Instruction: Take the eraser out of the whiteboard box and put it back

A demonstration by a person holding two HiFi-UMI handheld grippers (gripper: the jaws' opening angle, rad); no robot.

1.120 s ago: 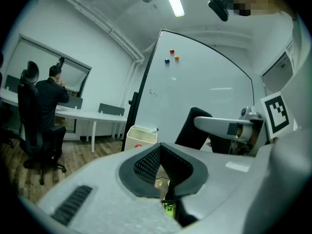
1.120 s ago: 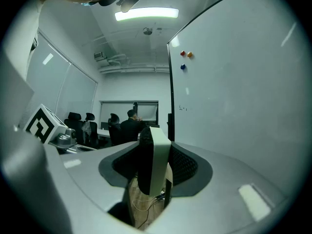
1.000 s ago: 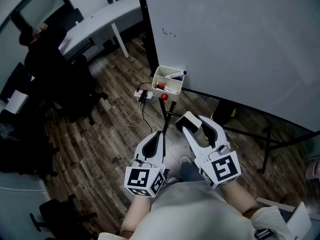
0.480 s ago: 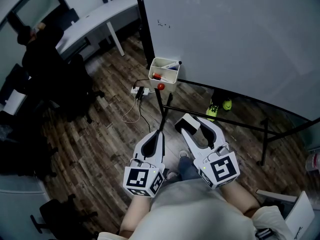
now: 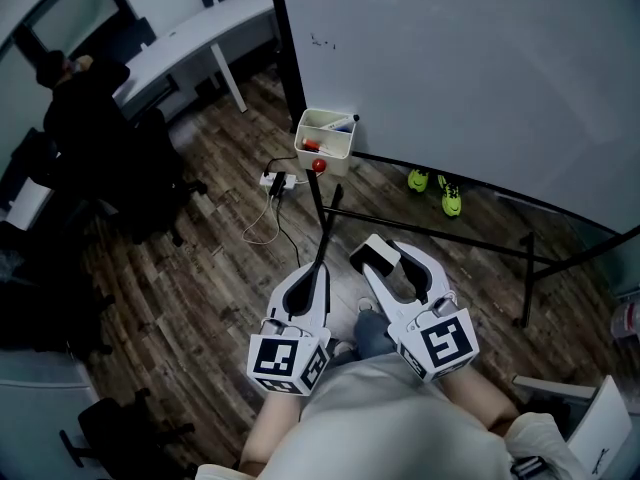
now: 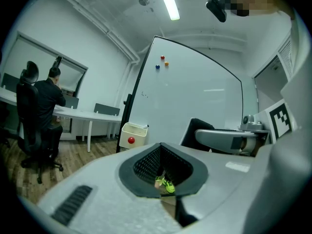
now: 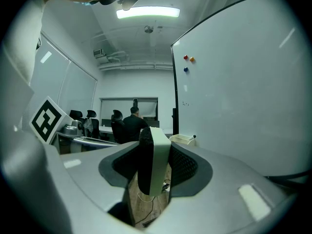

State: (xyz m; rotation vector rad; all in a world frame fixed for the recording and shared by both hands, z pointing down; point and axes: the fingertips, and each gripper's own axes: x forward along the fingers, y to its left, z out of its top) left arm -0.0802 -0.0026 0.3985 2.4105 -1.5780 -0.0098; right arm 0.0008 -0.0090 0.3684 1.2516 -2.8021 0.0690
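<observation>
Though the small cream plastic whiteboard box [image 5: 325,134] hangs in plain sight at the lower left corner of the large white whiteboard [image 5: 470,68], its contents are too small to sort out. A dark-capped marker pokes over the rim, something red lies inside, and a round red magnet [image 5: 318,165] sits on its front wall. The hands carrying the tools are hidden beneath the marker cubes.

The right claw [image 5: 391,258] stands fairly wide, its pads pressed on the rectangular eraser with a white back and dark felt face [image 7: 153,160]. That eraser stands on edge between the jaws, well apart from the box and out over the wooden plank floor [image 5: 200,268].

The left claw [image 5: 319,271] is drawn together at the tips with nothing between them. Through the hollow behind the tips a pair of bright green shoes [image 5: 451,200] shows, lying under the board. Far to the left a person in dark clothes [image 5: 85,108] sits at a long white table [image 5: 190,43], partly cut off.
</observation>
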